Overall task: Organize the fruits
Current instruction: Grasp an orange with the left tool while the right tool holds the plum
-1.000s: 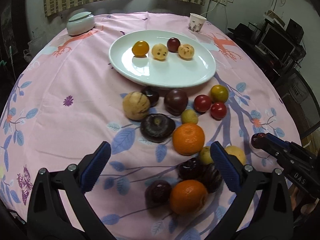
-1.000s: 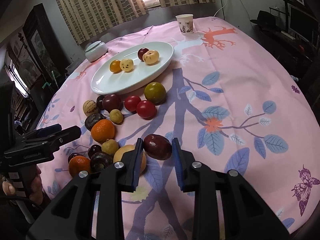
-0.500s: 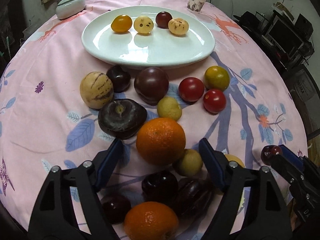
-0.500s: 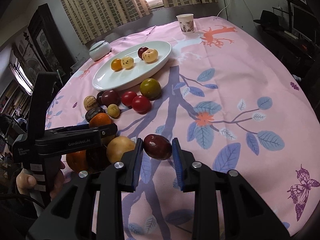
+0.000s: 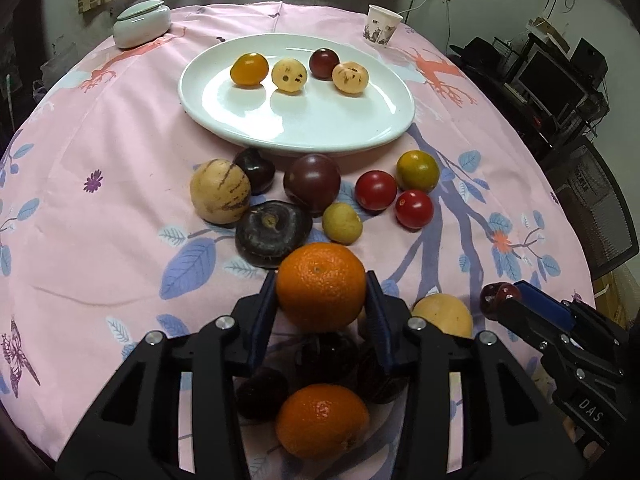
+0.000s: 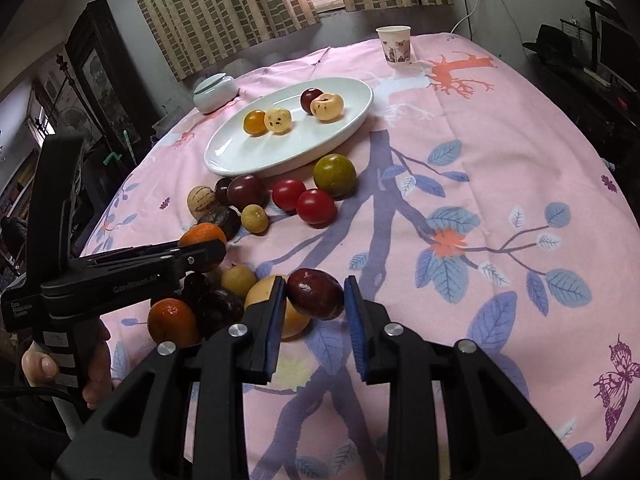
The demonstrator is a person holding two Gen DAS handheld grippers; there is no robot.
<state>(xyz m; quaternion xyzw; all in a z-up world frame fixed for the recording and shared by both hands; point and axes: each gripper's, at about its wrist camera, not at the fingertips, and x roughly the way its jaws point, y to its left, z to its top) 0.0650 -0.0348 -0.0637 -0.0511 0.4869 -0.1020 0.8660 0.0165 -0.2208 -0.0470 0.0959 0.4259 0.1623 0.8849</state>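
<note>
My left gripper [image 5: 321, 298] is shut on an orange [image 5: 320, 285] and holds it above a cluster of dark fruits and a second orange [image 5: 322, 420]. My right gripper [image 6: 315, 298] is shut on a dark red plum [image 6: 315, 293]; it also shows at the right of the left wrist view [image 5: 498, 298]. A white oval plate [image 5: 320, 128] at the far side holds several small fruits. Loose fruits lie on the pink cloth in front of the plate: a striped melon [image 5: 220, 191], a dark purple plum [image 5: 312, 179], two red tomatoes [image 5: 414, 208] and a green-yellow one [image 5: 417, 171].
A paper cup [image 5: 382, 25] and a lidded white dish [image 5: 141, 25] stand at the table's far edge. A yellow fruit [image 6: 262, 294] lies just left of my right gripper. Chairs and shelves stand to the right of the table.
My left gripper has closed on the orange and lifted it off the cloth. My right gripper still holds the plum and has hardly moved.
</note>
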